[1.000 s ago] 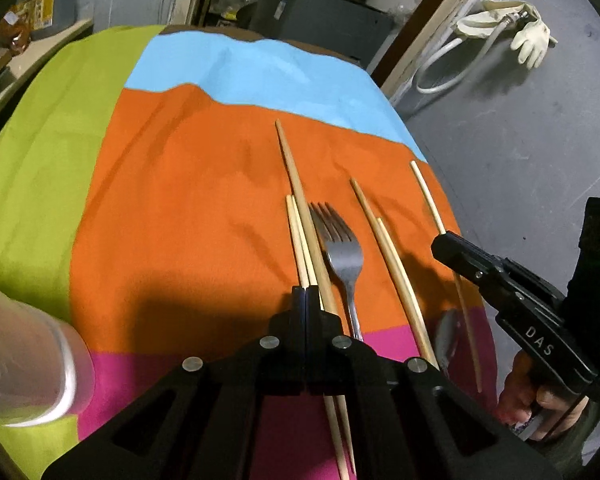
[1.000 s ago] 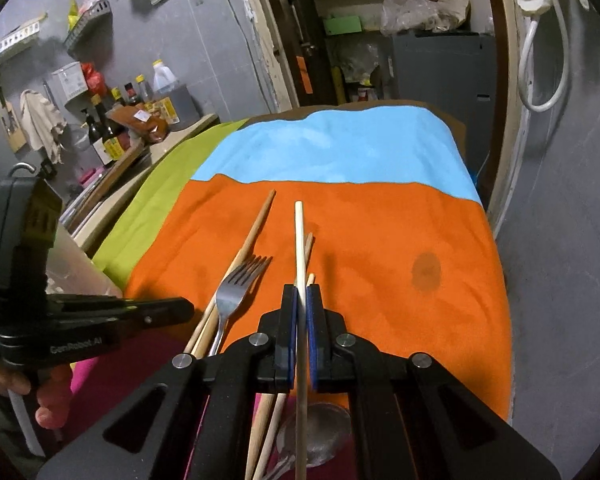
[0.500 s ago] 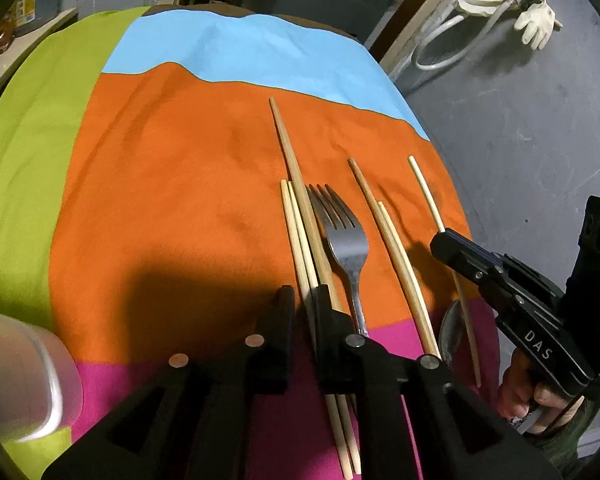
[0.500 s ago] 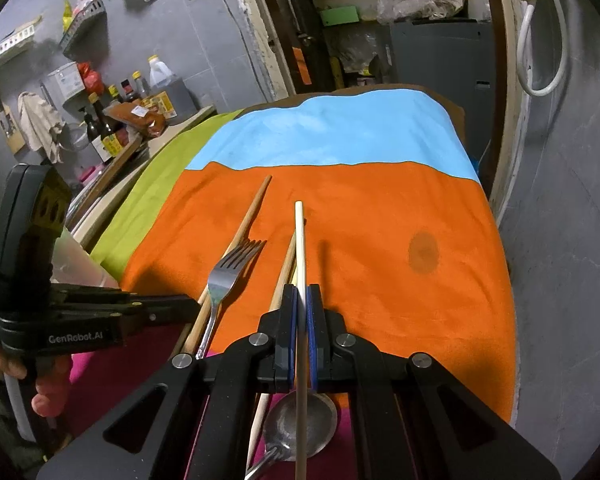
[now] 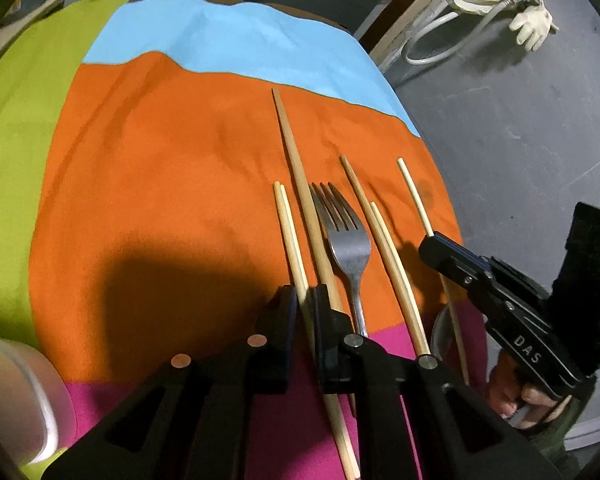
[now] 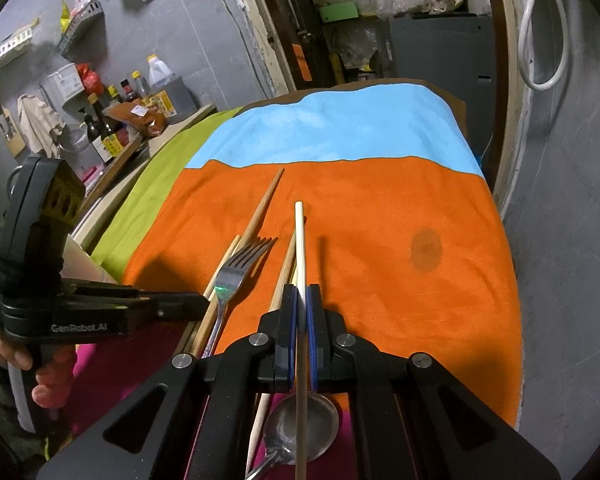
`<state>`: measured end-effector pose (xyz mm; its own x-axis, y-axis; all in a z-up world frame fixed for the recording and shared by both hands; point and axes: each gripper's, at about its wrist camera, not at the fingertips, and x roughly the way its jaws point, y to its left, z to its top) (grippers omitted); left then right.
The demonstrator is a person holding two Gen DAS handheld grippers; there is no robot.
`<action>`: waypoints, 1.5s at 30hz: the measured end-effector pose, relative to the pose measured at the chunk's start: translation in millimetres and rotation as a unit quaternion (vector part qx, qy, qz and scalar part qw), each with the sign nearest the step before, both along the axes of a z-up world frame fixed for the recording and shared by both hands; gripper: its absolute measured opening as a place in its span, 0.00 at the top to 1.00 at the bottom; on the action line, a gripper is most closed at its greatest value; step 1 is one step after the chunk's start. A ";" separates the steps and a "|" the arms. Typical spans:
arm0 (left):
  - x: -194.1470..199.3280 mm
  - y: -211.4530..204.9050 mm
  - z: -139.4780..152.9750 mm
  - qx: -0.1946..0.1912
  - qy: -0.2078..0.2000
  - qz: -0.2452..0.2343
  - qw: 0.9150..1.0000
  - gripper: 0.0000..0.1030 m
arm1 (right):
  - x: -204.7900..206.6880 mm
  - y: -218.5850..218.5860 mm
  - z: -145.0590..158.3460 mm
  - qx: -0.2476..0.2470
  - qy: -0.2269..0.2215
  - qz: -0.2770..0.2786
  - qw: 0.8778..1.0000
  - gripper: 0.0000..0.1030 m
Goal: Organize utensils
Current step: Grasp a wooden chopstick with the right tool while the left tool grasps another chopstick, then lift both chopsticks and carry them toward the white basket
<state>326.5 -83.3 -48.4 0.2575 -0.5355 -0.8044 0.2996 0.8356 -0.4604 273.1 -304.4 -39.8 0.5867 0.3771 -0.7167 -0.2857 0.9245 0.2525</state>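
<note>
Left wrist view: the left gripper (image 5: 302, 300) reaches down over the surface, which is covered in a cloth of orange, blue, green and magenta felt panels (image 5: 160, 168). Its black fingers have a pair of pale bamboo chopsticks (image 5: 290, 236) between them; the jaws are nearly together, and they look pinched on the sticks, though contact at the pads is hard to confirm. Just beside this pair lie a longer brown wooden chopstick (image 5: 300, 176), a steel fork (image 5: 350, 244) and two more tan chopsticks (image 5: 380, 236). At the far left edge stands a translucent plastic cup (image 5: 16, 392). To the right, the right gripper (image 5: 432, 246) holds a thin pale chopstick (image 5: 414, 196).

Right wrist view: the right gripper (image 6: 300, 300) is pressed together on that single whitish chopstick (image 6: 299, 240), lifted above a steel spoon (image 6: 304, 428) on the magenta panel. The left gripper (image 6: 196, 305) sits low beside the fork (image 6: 236, 272).

The step in hand appears to be gathering chopsticks. Next, each gripper likely needs a firm hold, then a lift clear of the fork and carry toward the cup, keeping the sticks from slipping.
</note>
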 end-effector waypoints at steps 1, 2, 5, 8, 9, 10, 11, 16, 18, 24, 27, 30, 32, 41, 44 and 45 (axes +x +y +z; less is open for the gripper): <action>0.8 3.3 -1.5 -0.012 0.006 0.007 1.000 0.96 | -0.5 -0.7 0.5 0.001 -0.001 0.000 1.000 0.97; 1.4 3.6 -2.7 -0.019 0.008 0.011 1.000 0.96 | -0.9 -0.8 0.6 0.002 -0.002 0.000 1.000 0.97; -4.0 9.5 -3.5 -0.043 0.000 0.026 0.999 0.98 | -1.6 -3.1 0.3 0.007 -0.004 -0.001 1.000 0.97; -13.9 13.2 1.4 -0.050 -0.015 0.029 0.998 0.98 | -3.7 -3.8 0.7 0.014 -0.004 -0.001 1.000 0.97; -17.1 14.3 3.3 -0.049 -0.022 0.030 0.998 0.98 | -4.5 -4.1 1.1 0.016 -0.004 -0.001 1.000 0.97; -21.2 16.0 6.4 -0.050 -0.032 0.032 0.998 0.98 | -5.8 -4.6 1.7 0.019 -0.006 0.000 1.000 0.97; -25.6 17.4 9.2 -0.049 -0.043 0.033 0.997 0.98 | -7.0 -4.8 2.7 0.021 -0.008 0.000 1.000 0.97; -52.9 18.1 26.5 -0.041 -0.115 0.046 0.991 0.98 | -18.4 -0.3 13.7 0.023 -0.045 -0.003 0.999 0.97; -62.1 17.8 33.3 -0.041 -0.148 0.056 0.987 0.98 | -26.7 2.9 21.2 0.025 -0.073 -0.007 0.997 0.97; -91.4 19.5 63.7 -0.038 -0.260 0.097 0.960 0.98 | -50.6 15.3 45.1 0.031 -0.162 -0.022 0.986 0.97; -102.8 25.4 79.4 -0.048 -0.301 0.121 0.945 0.98 | -59.1 24.1 58.9 0.039 -0.203 -0.024 0.978 0.97; -109.2 36.0 96.2 -0.056 -0.333 0.137 0.931 0.98 | -64.5 33.8 73.7 0.056 -0.241 -0.022 0.969 0.97; -115.9 45.0 109.8 -0.060 -0.357 0.145 0.921 0.98 | -67.1 42.9 83.8 0.071 -0.268 -0.020 0.961 0.97; -136.8 103.0 162.3 -0.051 -0.434 0.195 0.878 0.98 | -77.0 102.1 130.7 0.120 -0.368 -0.001 0.922 0.97; -141.4 132.9 176.1 -0.040 -0.455 0.226 0.860 0.98 | -75.3 123.8 141.1 0.136 -0.390 0.004 0.911 0.97; -141.1 140.4 178.2 -0.038 -0.459 0.232 0.857 0.98 | -74.2 132.3 144.0 0.141 -0.397 0.004 0.907 0.97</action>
<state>185.4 57.1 129.8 0.9624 -0.2450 -0.1174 0.2070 0.9412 -0.2671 198.8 -172.1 104.2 0.8718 0.4868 0.0552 -0.4878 0.8520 0.1902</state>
